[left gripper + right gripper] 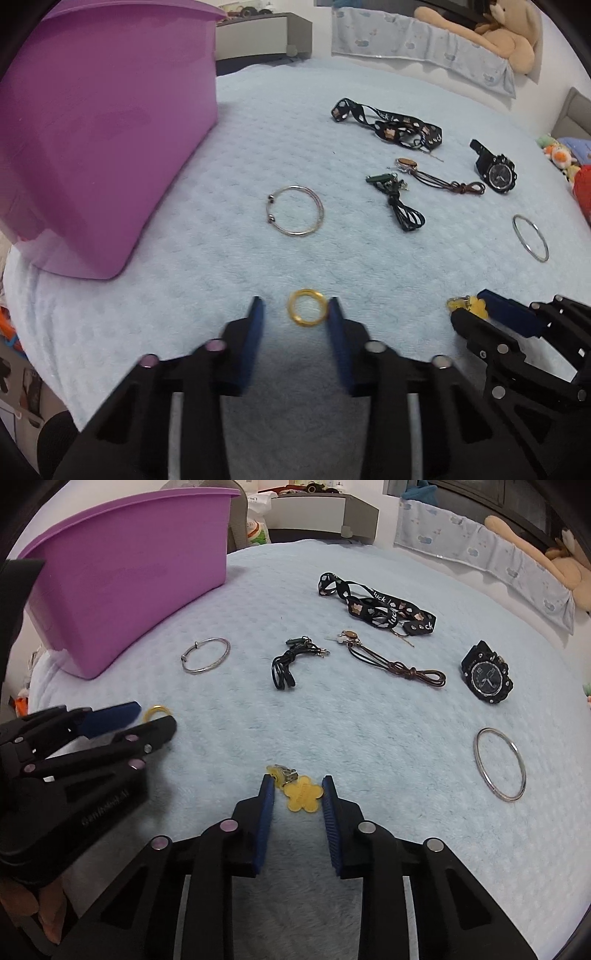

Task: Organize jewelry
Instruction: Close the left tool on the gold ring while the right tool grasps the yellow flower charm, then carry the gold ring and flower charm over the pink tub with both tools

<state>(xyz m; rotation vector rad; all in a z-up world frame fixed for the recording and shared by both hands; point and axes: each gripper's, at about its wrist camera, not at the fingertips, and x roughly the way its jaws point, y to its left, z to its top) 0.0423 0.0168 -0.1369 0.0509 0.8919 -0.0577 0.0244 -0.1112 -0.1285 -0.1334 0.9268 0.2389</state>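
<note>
My left gripper (295, 306) is open with a gold ring (307, 312) lying on the blue blanket between its fingertips, near the right one. My right gripper (298, 788) is open around a yellow flower-shaped charm with a clip (301, 794); it also shows in the left wrist view (466, 303). A purple bin (92, 140) stands at the far left. A silver open bangle (295, 210), a black cord (400, 206), a brown cord pendant (439, 177), a patterned black ribbon (388, 123), a black watch (496, 171) and a plain silver bangle (530, 237) lie beyond.
The light blue blanket (258, 140) covers a bed. A teddy bear (491, 33) lies on a bumper at the back. Soft toys (561, 155) sit at the right edge. The left gripper (147, 722) shows at left in the right wrist view.
</note>
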